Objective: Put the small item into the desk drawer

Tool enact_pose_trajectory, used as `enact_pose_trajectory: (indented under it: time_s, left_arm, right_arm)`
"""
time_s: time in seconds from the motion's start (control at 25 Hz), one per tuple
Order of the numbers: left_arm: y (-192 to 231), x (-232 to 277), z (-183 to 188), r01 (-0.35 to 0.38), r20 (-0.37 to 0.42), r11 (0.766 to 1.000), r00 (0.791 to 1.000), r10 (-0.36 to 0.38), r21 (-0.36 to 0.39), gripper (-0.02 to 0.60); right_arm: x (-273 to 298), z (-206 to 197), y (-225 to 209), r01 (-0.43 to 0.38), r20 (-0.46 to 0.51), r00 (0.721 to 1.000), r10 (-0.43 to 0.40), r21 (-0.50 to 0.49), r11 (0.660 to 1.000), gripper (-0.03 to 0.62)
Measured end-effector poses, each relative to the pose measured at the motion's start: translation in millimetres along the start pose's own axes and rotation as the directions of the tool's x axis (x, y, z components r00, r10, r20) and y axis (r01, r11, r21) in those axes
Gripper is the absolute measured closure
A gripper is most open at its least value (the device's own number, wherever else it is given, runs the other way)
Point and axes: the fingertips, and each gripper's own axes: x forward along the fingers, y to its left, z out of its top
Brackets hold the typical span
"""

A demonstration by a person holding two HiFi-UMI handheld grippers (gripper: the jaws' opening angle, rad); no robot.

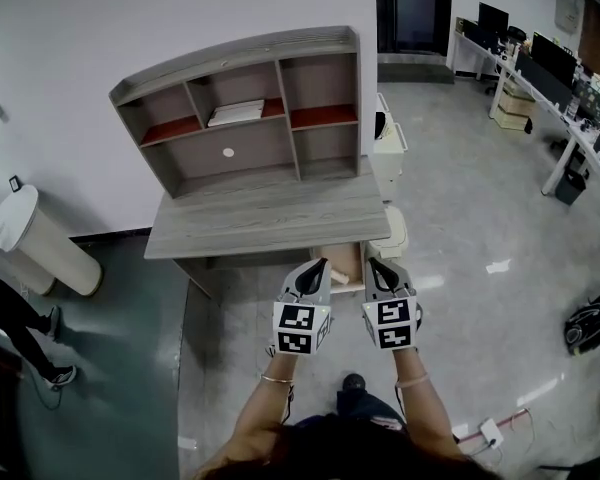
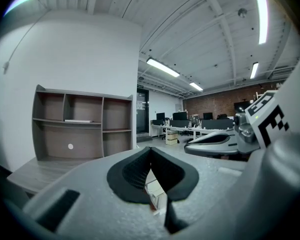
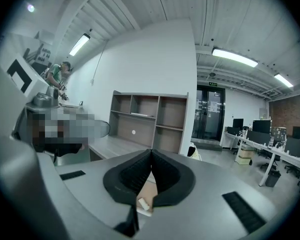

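A grey wooden desk [image 1: 270, 216] with a shelf hutch [image 1: 242, 108] stands against the white wall. Under its right front edge a drawer [image 1: 344, 259] is pulled out, showing a tan inside. Through the gap under the right jaws I see a small white item [image 3: 142, 203] lying on that tan bottom. My left gripper [image 1: 320, 264] and right gripper [image 1: 372, 263] hover side by side just in front of and above the drawer, pointing at the desk. Both are shut with nothing between the pads [image 2: 140, 168] [image 3: 135, 171]. The right gripper's body [image 2: 225, 143] shows in the left gripper view.
A white cabinet [image 1: 389, 148] stands to the right of the desk, and a white rounded bin [image 1: 42, 240] to its left. Someone's legs [image 1: 20, 330] are at the far left. A white book [image 1: 236, 112] lies on a shelf. Office desks [image 1: 560, 88] fill the back right; a power strip [image 1: 490, 431] lies on the floor.
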Motion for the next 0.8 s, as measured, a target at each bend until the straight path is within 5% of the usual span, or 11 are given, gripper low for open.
enact_pose_trajectory:
  time_s: [0.8]
  left_arm:
    - [-21.4, -71.1, 46.8, 0.004, 0.076, 1.000, 0.997, -0.005, 0.018, 0.566]
  right_arm:
    - [-71.7, 54.2, 28.5, 0.003, 0.129, 0.992, -0.001, -0.014, 1.000, 0.592]
